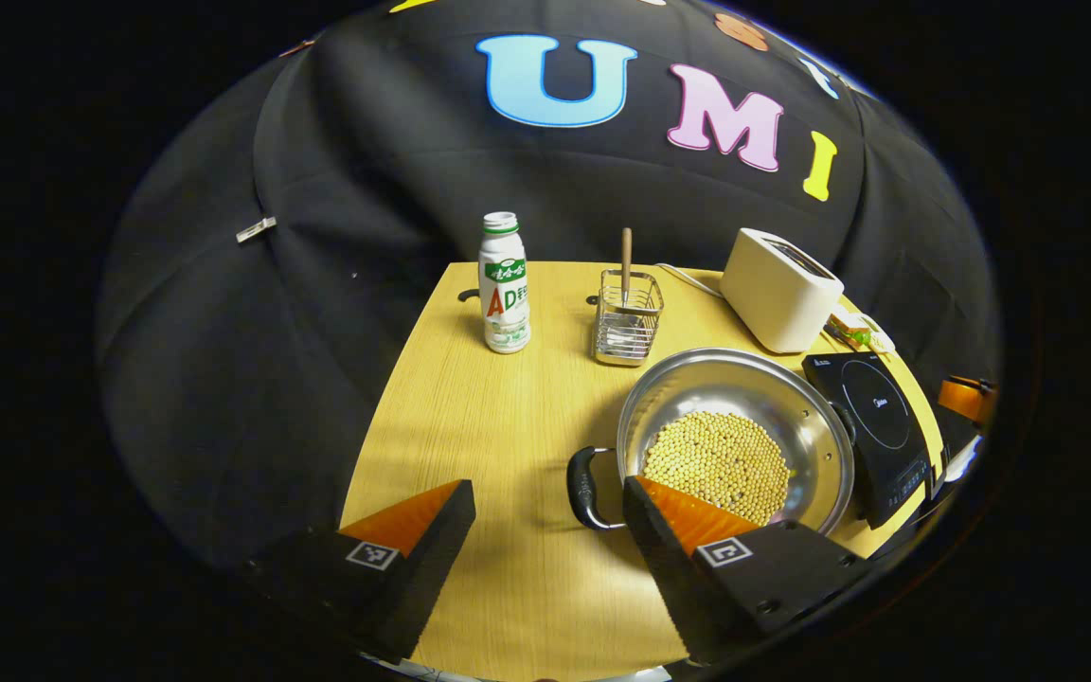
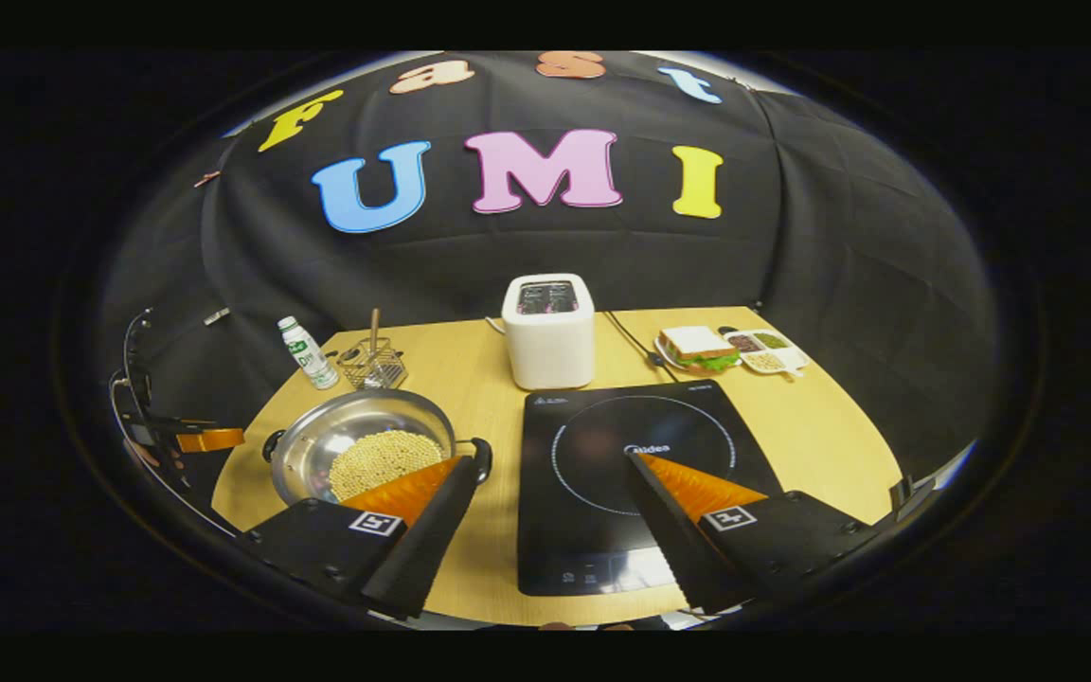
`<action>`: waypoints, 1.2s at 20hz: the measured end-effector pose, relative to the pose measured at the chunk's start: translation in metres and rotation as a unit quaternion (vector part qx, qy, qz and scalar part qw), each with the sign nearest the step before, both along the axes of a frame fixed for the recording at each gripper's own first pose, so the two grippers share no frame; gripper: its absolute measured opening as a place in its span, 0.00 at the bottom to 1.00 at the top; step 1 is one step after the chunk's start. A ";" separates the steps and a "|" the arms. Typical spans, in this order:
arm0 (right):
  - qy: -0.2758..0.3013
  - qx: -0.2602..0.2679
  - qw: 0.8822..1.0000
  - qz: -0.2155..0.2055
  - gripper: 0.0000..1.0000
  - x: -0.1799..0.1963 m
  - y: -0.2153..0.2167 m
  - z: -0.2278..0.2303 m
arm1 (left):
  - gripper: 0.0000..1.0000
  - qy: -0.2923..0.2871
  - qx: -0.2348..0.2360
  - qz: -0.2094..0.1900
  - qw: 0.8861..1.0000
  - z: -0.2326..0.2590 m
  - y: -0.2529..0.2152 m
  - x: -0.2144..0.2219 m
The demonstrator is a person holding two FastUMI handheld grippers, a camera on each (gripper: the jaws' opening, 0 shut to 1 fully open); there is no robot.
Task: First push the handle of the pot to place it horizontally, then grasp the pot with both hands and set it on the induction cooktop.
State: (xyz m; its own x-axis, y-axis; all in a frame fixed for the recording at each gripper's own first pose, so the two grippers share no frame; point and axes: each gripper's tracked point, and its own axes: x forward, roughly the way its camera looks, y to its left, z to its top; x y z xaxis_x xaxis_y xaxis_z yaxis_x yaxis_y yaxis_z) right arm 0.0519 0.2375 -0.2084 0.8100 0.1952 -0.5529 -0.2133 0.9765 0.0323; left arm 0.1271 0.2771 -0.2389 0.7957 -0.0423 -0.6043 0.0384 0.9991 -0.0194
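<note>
— Two tools hang apart over the counter, both spread wide, neither holding a thing. See the pot?

— Lower right of the left gripper view, steel, with a bed of pale beans in it. The left tool hovers at the bottom of that frame; its right finger crosses the pot's near rim in the picture, and I cannot tell whether it touches.

— And the pot's handle?

— Dark loop, sticking out from the pot's left side, right between the two fingers in that view. The induction cooktop sits just beside the pot at the far right of the frame.

— How would you do the push?

— My guess: come in low, lay one finger flat against the side of the loop and nudge slowly, so the pot turns on the spot rather than skating into the cooktop. Beans roll; no jolts.

— And the other one?

— In the right gripper view, the right tool hangs at the bottom centre, above the front of the cooktop, with the pot at lower left and its second handle just past the left finger's tip. It should wait clear until the pot is squared, I'd say, then take that side.

— Behind them?

— A toaster, a bottle, a wire basket, a sandwich plate.
</note>
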 end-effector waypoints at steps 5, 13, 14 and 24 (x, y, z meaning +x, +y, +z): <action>0.041 0.005 0.998 0.054 0.99 0.021 0.043 -0.033 | 0.98 -0.018 -0.029 0.000 0.999 -0.002 -0.011 0.012; 0.092 0.014 0.992 0.088 0.99 0.042 0.078 -0.082 | 0.95 -0.016 -0.072 0.028 0.997 -0.022 -0.010 0.022; 0.101 0.018 0.991 0.088 0.99 0.044 0.081 -0.087 | 0.95 -0.012 -0.077 0.031 0.997 -0.026 -0.010 0.023; 0.135 -0.008 0.983 0.121 1.00 0.043 0.098 -0.135 | 0.96 0.009 -0.100 0.032 0.994 -0.053 -0.015 0.039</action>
